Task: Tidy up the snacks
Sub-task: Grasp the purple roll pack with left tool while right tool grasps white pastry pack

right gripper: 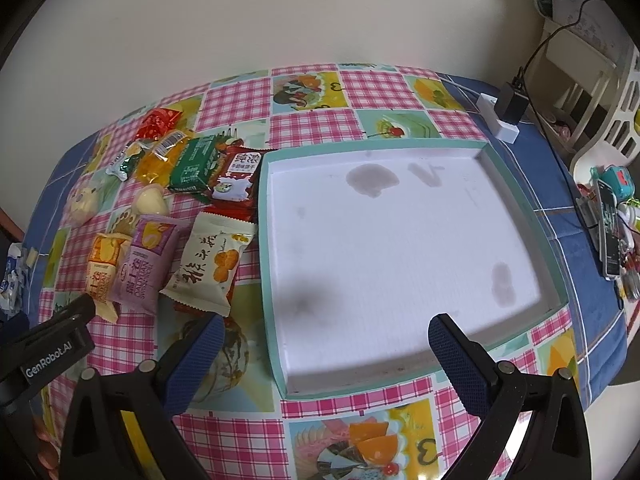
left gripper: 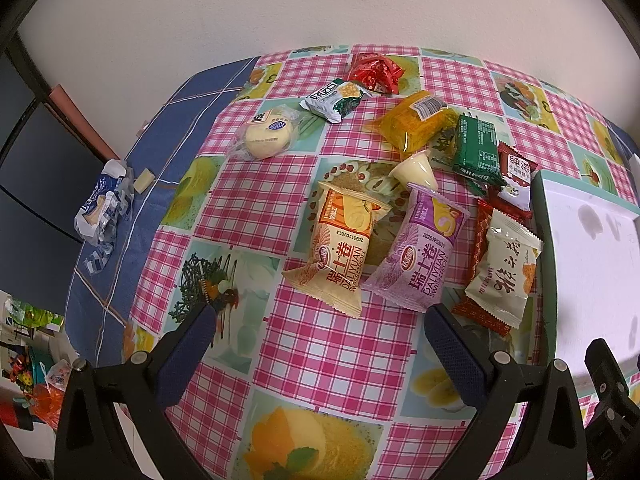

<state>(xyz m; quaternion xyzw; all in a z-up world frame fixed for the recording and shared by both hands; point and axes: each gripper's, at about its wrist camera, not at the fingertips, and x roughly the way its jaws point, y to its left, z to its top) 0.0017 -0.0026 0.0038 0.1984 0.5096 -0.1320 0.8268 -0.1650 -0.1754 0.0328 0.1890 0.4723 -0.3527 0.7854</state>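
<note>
Nothing has gone into the shallow white tray with a pale green rim [right gripper: 508, 196] yet, so the sorting looks to be at its very start. The left gripper [left gripper: 320, 326] hovers with fingers wide and empty low in its frame, just short of the orange-and-cream swiss roll packet [left gripper: 340, 252] and the purple swiss roll packet [left gripper: 420, 252]. The right gripper [right gripper: 324, 334], fingers equally wide and empty, hangs over the tray's near edge. The next move probably calls for lowering the left fingers around one roll and closing across its narrow width. Counted on the checked bench [left gripper: 256, 200]: two swiss rolls, one cream biscuit packet [left gripper: 504, 268] over one red packet [left gripper: 478, 240], one dark red-and-white packet [left gripper: 516, 176], one green packet [left gripper: 478, 148], one clear yellow cake wrap [left gripper: 416, 122], one pale jelly cup [left gripper: 416, 170], one round bun in clear wrap [left gripper: 266, 136], one green-and-white packet [left gripper: 336, 100], one crinkled red foil packet [left gripper: 374, 72]: eleven snacks.
</note>
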